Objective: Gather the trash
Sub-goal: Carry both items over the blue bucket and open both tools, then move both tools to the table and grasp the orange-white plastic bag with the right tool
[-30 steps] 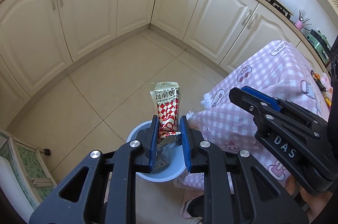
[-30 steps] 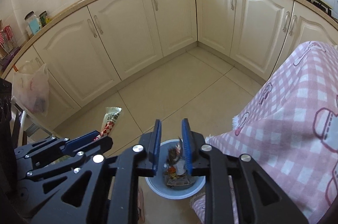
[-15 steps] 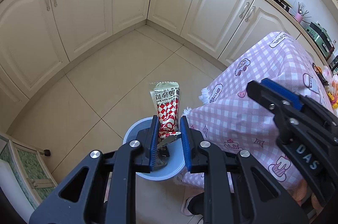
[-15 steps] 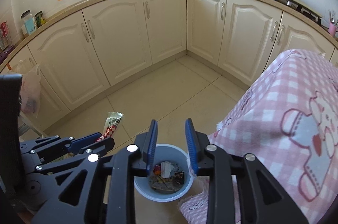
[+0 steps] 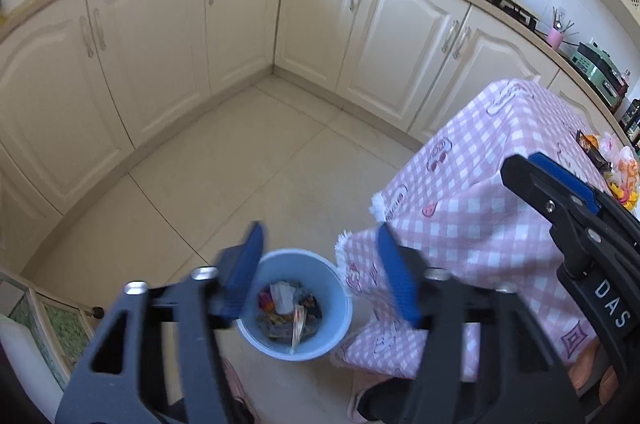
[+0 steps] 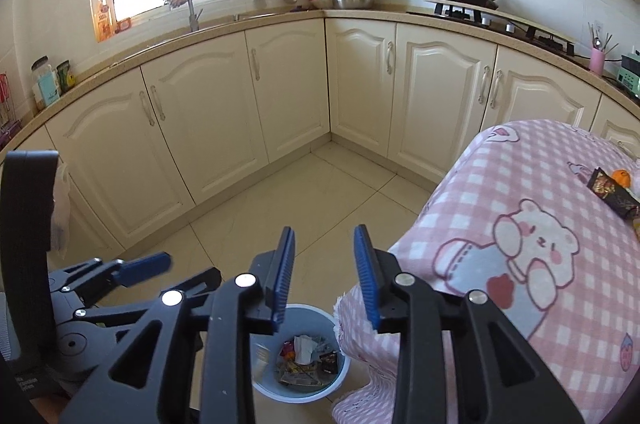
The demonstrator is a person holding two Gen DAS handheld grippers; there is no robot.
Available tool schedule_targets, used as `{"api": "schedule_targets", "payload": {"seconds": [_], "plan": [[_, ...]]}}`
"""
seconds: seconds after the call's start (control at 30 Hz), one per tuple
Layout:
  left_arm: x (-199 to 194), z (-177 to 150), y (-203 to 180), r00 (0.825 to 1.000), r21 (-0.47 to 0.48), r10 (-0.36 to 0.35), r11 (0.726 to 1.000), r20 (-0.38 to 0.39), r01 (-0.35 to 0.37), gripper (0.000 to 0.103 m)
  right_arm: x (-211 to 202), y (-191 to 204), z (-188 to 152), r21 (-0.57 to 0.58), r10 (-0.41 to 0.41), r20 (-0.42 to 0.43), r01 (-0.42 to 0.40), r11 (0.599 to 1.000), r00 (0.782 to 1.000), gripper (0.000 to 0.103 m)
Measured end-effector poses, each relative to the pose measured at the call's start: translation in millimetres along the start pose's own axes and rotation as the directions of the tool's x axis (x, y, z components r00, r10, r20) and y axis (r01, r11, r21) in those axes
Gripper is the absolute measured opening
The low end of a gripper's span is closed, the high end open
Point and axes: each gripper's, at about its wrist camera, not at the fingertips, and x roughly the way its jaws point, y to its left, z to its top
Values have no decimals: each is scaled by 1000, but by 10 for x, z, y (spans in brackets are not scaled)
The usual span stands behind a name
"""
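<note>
Kitchen corner, cream cabinets, tiled floor. Blue bin (image 5: 295,304) on floor just beside pink checked tablecloth (image 5: 480,200), wrappers (image 5: 294,308) already inside. Left gripper (image 5: 320,264) above bin — jaws opening, nothing between them. Right gripper (image 6: 325,272) likewise opening, empty. More trash — dark packet (image 6: 610,190) — on table, well apart. Risk, as judged: cloth fringe beside bin rim snagged in passing, tipping bin; loose foil slipping from shallow pinch.

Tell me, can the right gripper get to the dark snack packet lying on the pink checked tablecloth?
Probably yes. The right gripper is empty, its jaws opening, and the dark snack packet lies uncovered on the pink checked tablecloth, off to its right. Nothing blocks the way.
</note>
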Motion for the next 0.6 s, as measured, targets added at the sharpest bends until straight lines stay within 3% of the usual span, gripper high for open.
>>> {"api": "schedule_targets", "payload": {"seconds": [0.37, 0.6], "plan": [[-430, 41, -314, 998, 46, -25, 999, 58, 22, 59, -469, -269, 44, 36, -25, 54, 23, 999, 998, 31], [-675, 78, -935, 990, 135, -112, 986, 84, 100, 61, -968, -824, -1, 98, -100, 101, 90, 991, 990, 35]]}}
